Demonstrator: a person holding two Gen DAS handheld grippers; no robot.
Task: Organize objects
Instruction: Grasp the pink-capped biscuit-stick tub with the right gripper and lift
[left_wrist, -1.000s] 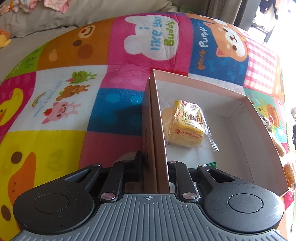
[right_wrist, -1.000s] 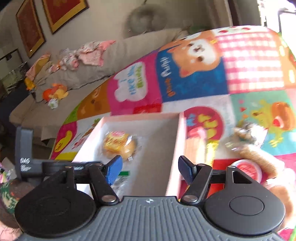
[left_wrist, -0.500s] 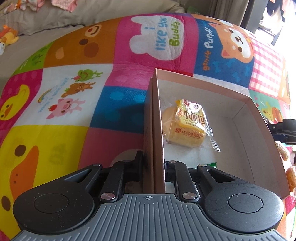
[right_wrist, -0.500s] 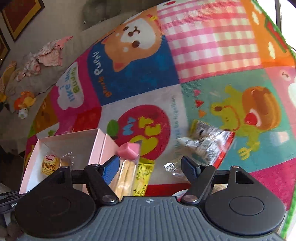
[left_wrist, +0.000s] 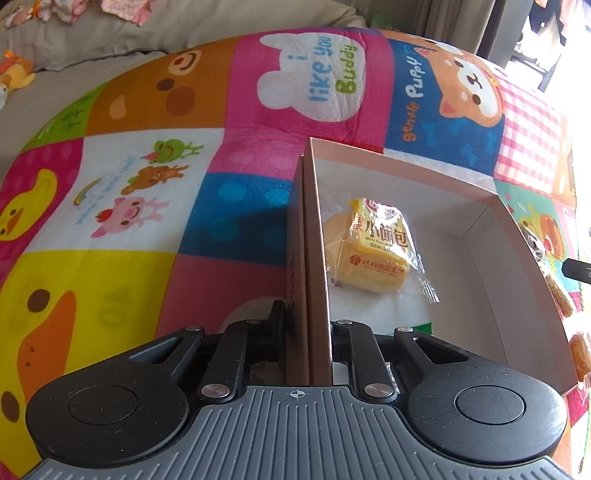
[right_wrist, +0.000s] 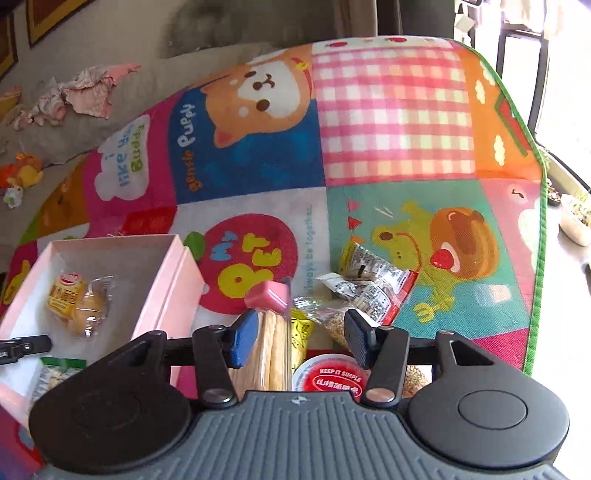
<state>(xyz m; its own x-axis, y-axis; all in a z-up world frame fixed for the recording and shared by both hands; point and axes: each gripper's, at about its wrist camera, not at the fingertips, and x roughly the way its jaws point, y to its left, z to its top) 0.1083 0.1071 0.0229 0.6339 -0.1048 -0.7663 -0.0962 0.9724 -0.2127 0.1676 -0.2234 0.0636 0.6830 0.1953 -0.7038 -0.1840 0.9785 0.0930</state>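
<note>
My left gripper (left_wrist: 308, 325) is shut on the left wall of the pink box (left_wrist: 480, 199), which lies on the play mat. Inside the box are a yellow bread packet (left_wrist: 373, 247) and a green-and-white packet (right_wrist: 55, 369). My right gripper (right_wrist: 301, 334) hovers over a pile of snacks right of the pink box (right_wrist: 110, 242), its jaws closing. Between its fingers stand a clear pack of biscuit sticks (right_wrist: 275, 350) with a pink cap and a yellow packet (right_wrist: 301, 332). The right pad is clear of both. A red-lidded cup (right_wrist: 332, 376) sits just below.
Crinkled clear wrappers (right_wrist: 369, 280) lie beyond the right gripper. The colourful play mat (right_wrist: 391, 110) ends in a green edge at the right, with a plant pot (right_wrist: 574, 221) past it. A grey cushion with clothes (right_wrist: 85, 92) and a plush toy (right_wrist: 22, 173) lie behind.
My right gripper has swung from over the box to the snack pile on its right, and its jaws have narrowed. The left gripper has kept its hold on the box wall.
</note>
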